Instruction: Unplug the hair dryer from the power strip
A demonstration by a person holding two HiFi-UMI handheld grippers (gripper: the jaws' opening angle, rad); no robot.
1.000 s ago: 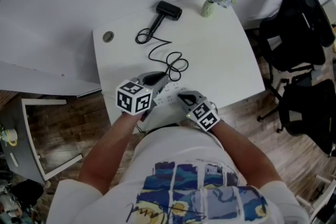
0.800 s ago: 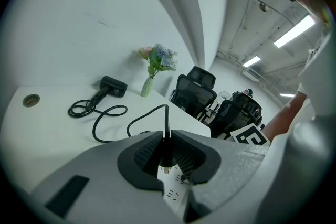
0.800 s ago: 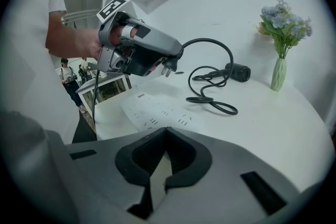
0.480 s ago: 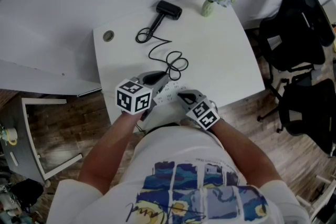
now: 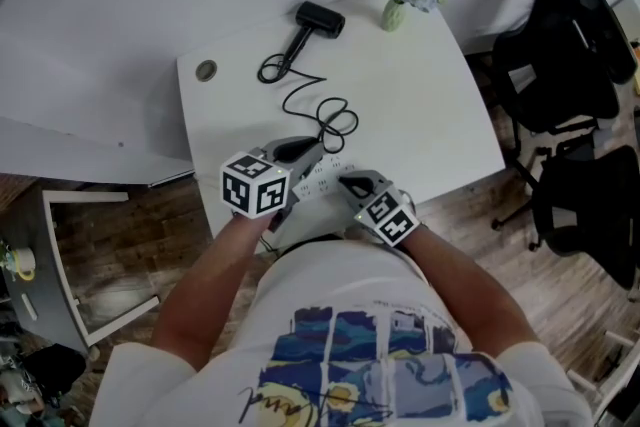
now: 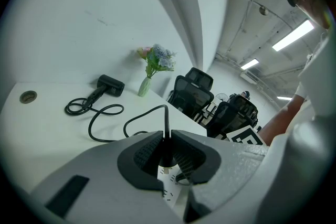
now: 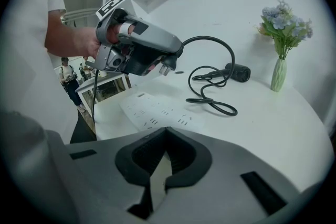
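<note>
Your left gripper [image 6: 167, 139] is clamped on the black plug [image 7: 166, 67] of the hair dryer's cord. The right gripper view shows the plug held in the air above the power strip [image 7: 157, 110], its metal prongs bare and pointing down, touching no socket. The white power strip lies flat along the near edge of the counter [image 5: 430, 115], toward the near left corner, directly under the plug.

Your right gripper [image 7: 167, 131] sits at the right end of the strip, low over the counter, its jaws pressed together so the tips meet. Whether it actually presses on the strip cannot be made out.

From the plug the cord [image 5: 335, 115] runs away from you in loose loops across the middle of the counter. It ends in a small coil beside the handle of the hair dryer [image 5: 320, 18], which lies on its side close to the far edge. A vase of flowers [image 5: 395, 15] stands at the far right corner. A round cable hole [image 5: 206, 69] sits by the far left corner. Black office chairs [image 5: 560, 65] stand on the floor beyond the right edge.
</note>
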